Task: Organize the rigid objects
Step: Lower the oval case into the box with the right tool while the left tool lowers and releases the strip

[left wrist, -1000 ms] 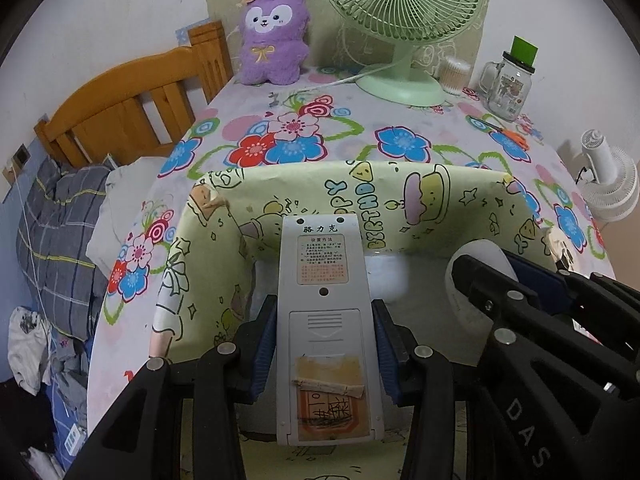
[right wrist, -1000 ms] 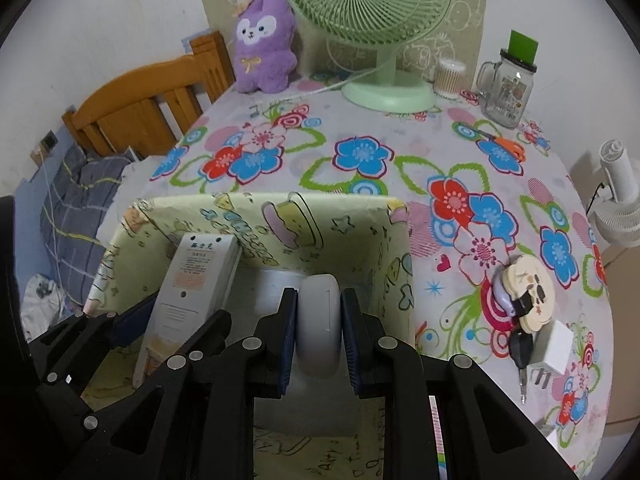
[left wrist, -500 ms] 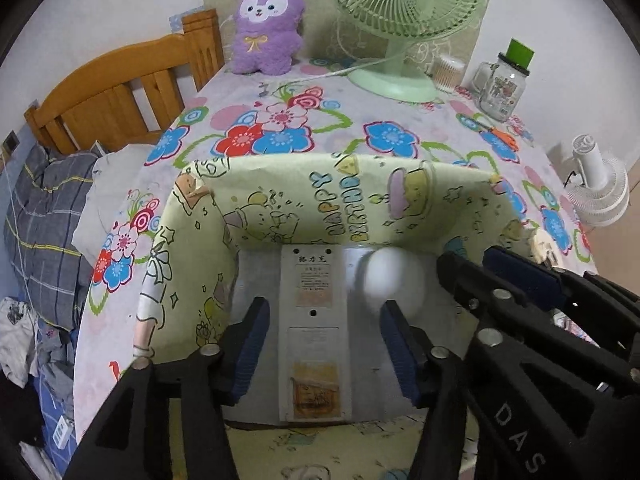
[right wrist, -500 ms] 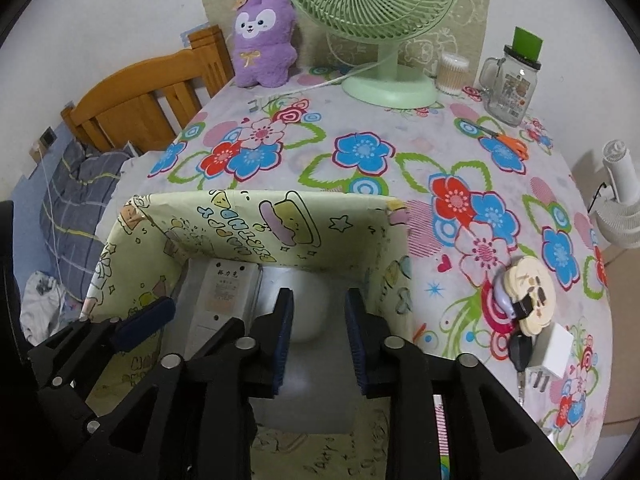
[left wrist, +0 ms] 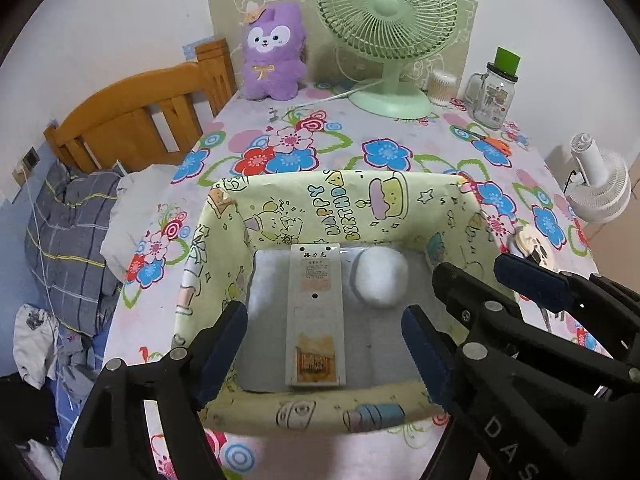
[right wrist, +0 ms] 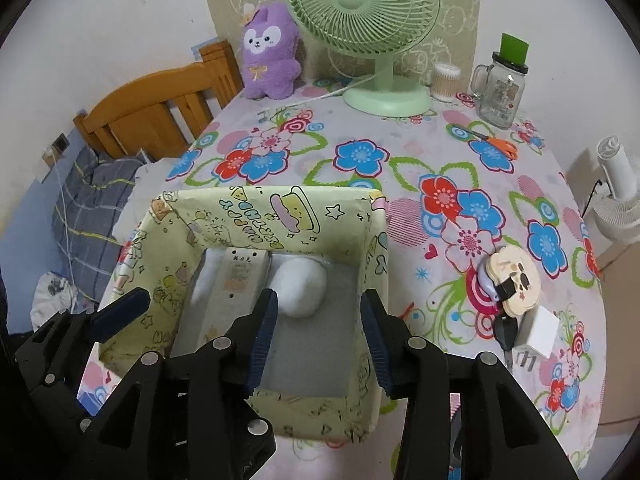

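A yellow cartoon-print box (left wrist: 340,204) (right wrist: 280,208) sits on the flowered tablecloth. Inside it a white remote control (left wrist: 316,312) (right wrist: 236,280) lies flat, back side up, with a white rounded mouse-like object (left wrist: 380,280) (right wrist: 300,286) beside it on the right. My left gripper (left wrist: 324,348) hovers above the remote, jaws opening, nothing between the pads. My right gripper (right wrist: 316,336) hovers above the box just short of the white object, jaws opening and empty. Each gripper shows at the edge of the other's view.
A green desk fan (left wrist: 386,32), a purple plush (left wrist: 274,52), a glass mug jar (left wrist: 494,96) and orange scissors (right wrist: 498,144) stand at the table's back. A round keychain (right wrist: 516,284), a white charger (right wrist: 536,332) and a key lie right of the box. A wooden bed frame (left wrist: 136,120) is on the left.
Both grippers let go and opened: the remote and the white object dropped flat onto the box floor. Both grippers rose and drew back from the box.
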{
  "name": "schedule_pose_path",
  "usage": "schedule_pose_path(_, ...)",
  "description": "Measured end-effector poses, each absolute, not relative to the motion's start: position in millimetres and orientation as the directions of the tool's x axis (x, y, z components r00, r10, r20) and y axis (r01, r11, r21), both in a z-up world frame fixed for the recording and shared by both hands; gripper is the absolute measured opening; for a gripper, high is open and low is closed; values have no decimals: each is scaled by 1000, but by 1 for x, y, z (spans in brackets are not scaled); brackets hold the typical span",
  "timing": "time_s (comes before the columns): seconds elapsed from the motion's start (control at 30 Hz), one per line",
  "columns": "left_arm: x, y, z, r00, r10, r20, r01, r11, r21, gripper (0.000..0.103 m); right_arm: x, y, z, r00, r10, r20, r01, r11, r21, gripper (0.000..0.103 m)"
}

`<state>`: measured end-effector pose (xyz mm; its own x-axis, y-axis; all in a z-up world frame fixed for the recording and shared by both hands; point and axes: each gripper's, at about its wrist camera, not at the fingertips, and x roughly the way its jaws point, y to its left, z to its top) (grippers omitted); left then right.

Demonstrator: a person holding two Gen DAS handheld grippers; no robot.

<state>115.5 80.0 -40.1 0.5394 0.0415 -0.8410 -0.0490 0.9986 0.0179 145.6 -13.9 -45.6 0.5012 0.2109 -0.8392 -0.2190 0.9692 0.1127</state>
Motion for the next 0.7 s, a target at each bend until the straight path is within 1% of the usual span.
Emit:
schedule_pose_path(0.07,112,78,-37,544,48,-838,-49,998,25,82,141,-16,-42,509,196,-838,-211,972,99,50)
schedule_pose_path(0.1,110,76,-35,549,52,-834,-48,998,31,82,139,-17,-39,521,166,-837,-194,978,74,58)
schedule_pose_path(0.13,107,73,-33,557,45,-830,-42,999,27,83,137,-19,-37,535,152,-831,-184,981,61,64)
schedule_pose_path(0.17,105,71,-30,564,40,-825,-36,999,24,84,135,-21,-35,545,150,-825,-181,982,59,73)
schedule_pose_path(0.2,103,68,-27,571,41,-820,-34,999,26,84,131,-25,-32,554,156,-818,-182,981,64,76)
schedule_pose_path(0.3,98,58,-21,586,36,-809,-22,999,29,85,126,-35,-25,565,164,-809,-175,982,77,77)
schedule_pose_path(0.43,93,46,-18,599,21,-801,-2,1000,24,87,119,-48,-19,586,144,-798,-161,985,59,78)
schedule_pose_path(0.7,85,18,-17,609,-10,-793,35,999,15,90,108,-77,-16,604,110,-790,-133,990,36,84)
